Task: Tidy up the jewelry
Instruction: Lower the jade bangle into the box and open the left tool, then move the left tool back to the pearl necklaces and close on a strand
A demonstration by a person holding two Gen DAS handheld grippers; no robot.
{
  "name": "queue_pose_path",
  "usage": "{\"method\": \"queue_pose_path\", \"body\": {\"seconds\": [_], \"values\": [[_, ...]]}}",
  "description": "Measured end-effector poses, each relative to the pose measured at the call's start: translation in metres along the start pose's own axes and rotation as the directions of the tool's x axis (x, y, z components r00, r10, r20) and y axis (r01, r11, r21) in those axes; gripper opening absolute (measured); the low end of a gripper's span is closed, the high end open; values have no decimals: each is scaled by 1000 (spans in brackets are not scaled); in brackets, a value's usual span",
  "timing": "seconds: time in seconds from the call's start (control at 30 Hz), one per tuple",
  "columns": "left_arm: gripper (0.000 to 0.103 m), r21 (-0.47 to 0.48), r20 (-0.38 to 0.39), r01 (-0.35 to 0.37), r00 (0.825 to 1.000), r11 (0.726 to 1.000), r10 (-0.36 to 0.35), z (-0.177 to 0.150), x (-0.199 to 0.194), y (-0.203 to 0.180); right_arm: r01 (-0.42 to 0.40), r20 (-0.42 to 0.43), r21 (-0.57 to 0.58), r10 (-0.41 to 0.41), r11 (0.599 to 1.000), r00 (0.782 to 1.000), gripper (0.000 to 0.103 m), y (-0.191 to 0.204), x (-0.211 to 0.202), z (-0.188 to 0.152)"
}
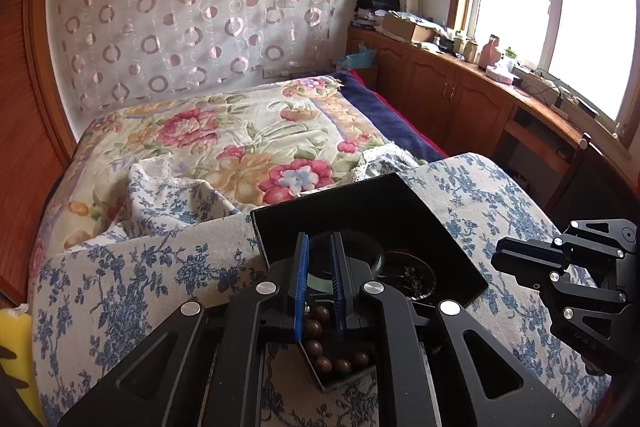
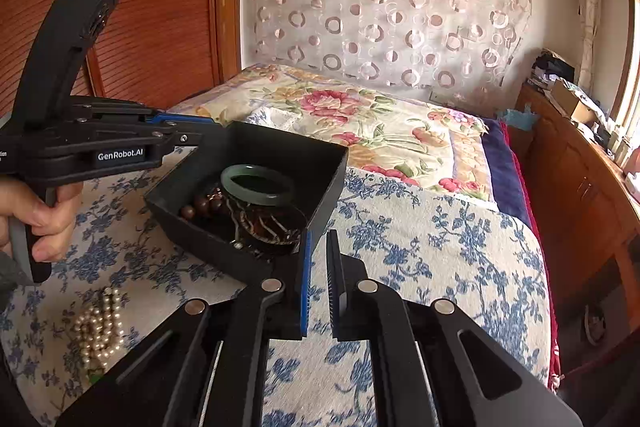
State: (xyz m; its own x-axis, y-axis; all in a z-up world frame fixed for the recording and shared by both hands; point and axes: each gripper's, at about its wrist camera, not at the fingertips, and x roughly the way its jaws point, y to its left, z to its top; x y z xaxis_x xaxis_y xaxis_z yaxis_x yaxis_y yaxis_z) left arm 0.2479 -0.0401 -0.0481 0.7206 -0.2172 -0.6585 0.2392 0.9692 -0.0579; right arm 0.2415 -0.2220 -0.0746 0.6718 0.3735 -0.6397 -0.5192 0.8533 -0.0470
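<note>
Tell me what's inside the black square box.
Inside the black square box lie a green jade bangle, brown wooden beads and a dark tangle of other jewelry; anything beneath them is covered.

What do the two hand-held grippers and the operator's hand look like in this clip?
Both are matte black linkage frames with silver pivot bolts and blue-edged finger pads. The left hand-held gripper carries white "GenRobot.AI" lettering and a pistol handle, gripped by a bare hand with a grey cuff. The right hand-held gripper looks identical. No cables visible.
</note>
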Motion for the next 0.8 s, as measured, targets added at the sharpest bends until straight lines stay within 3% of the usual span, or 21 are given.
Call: {"method": "queue_pose_path", "body": {"seconds": [0.07,0.37,0.43,0.47,0.5,0.8], "values": [[16,2,8,8,1000,1000,-8,-5,-11,-2,-6,4,7,6,1000,1000,9,4,-9,-5],[17,39,8,20,1000,999,-21,-43,-52,-16,-45,-22,3,45,999,999,9,34,-30,-35],[17,39,2,19,1000,999,-19,-51,-59,-16,-60,-36,17,60,998,998,20,41,-32,-44],[17,37,0,21,1000,999,-21,-56,-62,-16,-71,-42,29,72,997,997,31,44,-33,-49],[17,35,-5,24,1000,999,-23,-62,-66,-16,-78,-46,33,79,996,996,32,47,-33,-51],[17,15,-40,27,999,1000,-27,-107,-87,-11,-145,-121,15,146,989,982,30,79,-34,-81]]}}
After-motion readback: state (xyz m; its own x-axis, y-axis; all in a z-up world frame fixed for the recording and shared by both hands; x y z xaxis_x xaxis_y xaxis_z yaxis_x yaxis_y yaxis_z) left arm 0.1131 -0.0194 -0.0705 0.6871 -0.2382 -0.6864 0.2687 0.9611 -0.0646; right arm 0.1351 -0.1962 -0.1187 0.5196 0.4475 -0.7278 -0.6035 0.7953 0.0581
